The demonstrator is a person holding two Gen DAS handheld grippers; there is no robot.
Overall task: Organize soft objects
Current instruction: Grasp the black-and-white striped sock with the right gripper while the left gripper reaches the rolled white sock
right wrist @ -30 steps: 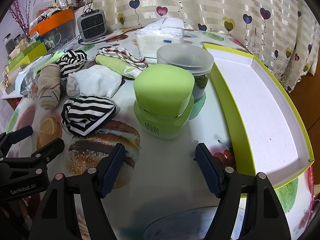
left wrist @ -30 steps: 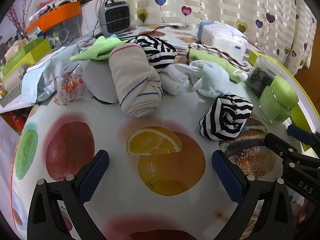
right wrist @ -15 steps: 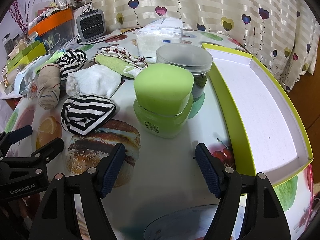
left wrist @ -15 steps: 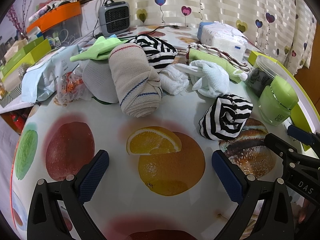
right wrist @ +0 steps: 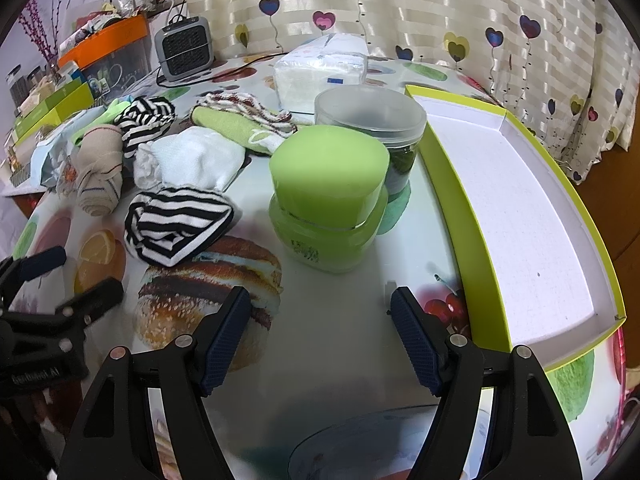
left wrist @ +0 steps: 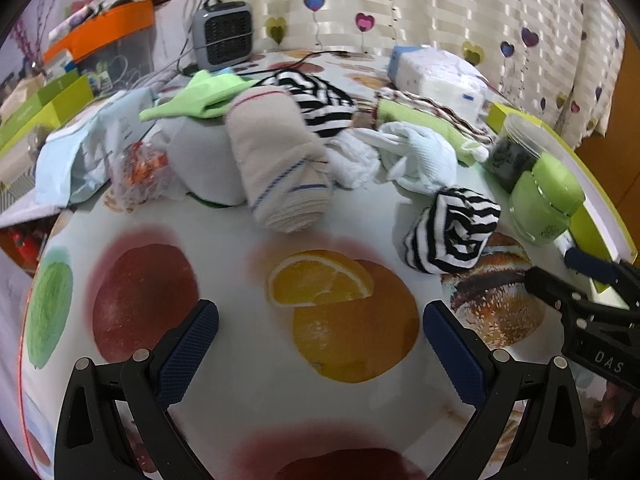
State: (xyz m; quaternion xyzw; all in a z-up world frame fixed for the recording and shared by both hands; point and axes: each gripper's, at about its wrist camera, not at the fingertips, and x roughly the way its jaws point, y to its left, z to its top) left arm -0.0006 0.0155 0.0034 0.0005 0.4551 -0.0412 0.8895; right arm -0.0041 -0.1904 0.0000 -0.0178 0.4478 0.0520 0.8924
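Striped in black and white, a rolled sock lies alone on the counter, on the printed cloth with fruit and a burger picture. It is in front of the left gripper, a little to its right, and not touched by it. The jaws of the left gripper are wide open and hold nothing; they hang above the printed orange slice. The right gripper also has its jaws open and empty, and it points toward a green jar that stands just beyond them. Behind this jar, touching it or nearly so, stands a clear jar with dark contents.

Further back lies the pile of soft things: a beige rolled cloth leaning on a grey bundle, a second striped piece behind it, a light green glove on top of the pile, a white glove, and a green cloth with brown trim.

On the right side of the counter sits a shallow tray with yellow-green walls and white floor, just beside the two jars. A pack of tissues and a small grey heater stand near the curtain.
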